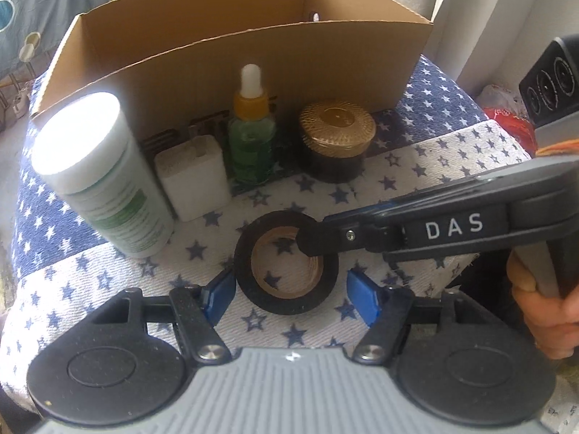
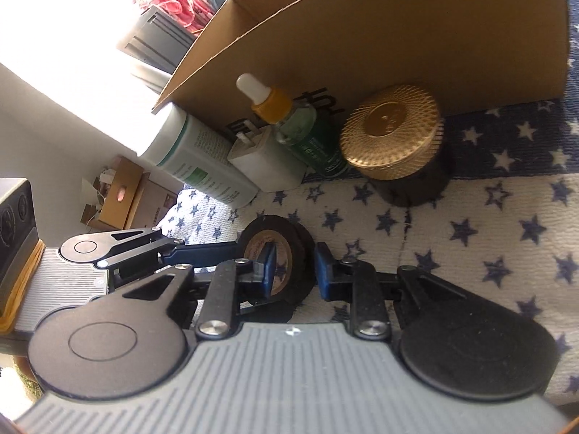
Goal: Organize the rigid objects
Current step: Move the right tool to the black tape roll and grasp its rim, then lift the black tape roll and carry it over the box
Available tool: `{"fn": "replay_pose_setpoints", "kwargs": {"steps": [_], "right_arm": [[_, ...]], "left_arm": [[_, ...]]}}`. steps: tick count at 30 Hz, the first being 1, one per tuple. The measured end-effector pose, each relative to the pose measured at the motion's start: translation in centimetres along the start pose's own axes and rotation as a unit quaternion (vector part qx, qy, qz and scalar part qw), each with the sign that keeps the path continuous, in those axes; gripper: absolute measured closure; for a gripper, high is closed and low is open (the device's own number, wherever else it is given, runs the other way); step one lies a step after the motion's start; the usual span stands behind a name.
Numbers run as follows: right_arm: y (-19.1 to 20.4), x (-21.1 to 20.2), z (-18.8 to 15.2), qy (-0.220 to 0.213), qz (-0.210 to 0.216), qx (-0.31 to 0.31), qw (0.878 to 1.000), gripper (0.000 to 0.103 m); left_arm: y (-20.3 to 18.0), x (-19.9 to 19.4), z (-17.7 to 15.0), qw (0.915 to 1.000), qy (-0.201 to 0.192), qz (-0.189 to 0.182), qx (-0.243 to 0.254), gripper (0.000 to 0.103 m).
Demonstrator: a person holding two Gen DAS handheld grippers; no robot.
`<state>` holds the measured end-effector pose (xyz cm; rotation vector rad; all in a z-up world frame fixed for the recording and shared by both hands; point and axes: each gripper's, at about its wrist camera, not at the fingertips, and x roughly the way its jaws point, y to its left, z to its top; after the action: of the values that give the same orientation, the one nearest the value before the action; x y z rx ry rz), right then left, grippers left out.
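Observation:
A black tape roll [image 1: 286, 303] with a brown core lies on the star-patterned cloth [image 1: 452, 159]. My left gripper [image 1: 289, 293] stands open, its blue pads [image 1: 219, 289] flanking the roll without clearly pressing it. My right gripper [image 1: 311, 240] comes in from the right and is shut on the roll's far-right wall, one finger inside the ring and one outside. In the right wrist view the tape roll [image 2: 302, 240] sits between the pads of the right gripper [image 2: 296, 271]. A finger [image 2: 202, 251] of the left gripper reaches the roll from the left.
Behind the tape stands a row: white bottle [image 1: 105, 177], white charger plug [image 1: 193, 177], green dropper bottle [image 1: 251, 137], gold-lidded black jar [image 1: 336, 141]. An open cardboard box [image 1: 253, 54] stands just behind them. A hand [image 1: 542, 311] holds the right gripper.

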<state>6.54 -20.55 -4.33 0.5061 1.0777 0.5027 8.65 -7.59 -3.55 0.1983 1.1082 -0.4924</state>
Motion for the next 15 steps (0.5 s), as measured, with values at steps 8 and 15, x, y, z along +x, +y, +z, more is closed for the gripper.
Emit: {"fn": "replay_pose_setpoints", "kwargs": {"steps": [8, 15], "right_arm": [[-1.7, -0.6, -0.7, -0.020, -0.021, 0.028, 0.999, 0.080], [-0.9, -0.4, -1.2, -0.034, -0.040, 0.002, 0.999, 0.080]], "left_arm": [[-1.6, 1.3, 0.1, 0.9988, 0.000, 0.009, 0.047, 0.035], [-2.0, 1.9, 0.2, 0.9979, 0.007, 0.019, 0.061, 0.035]]}}
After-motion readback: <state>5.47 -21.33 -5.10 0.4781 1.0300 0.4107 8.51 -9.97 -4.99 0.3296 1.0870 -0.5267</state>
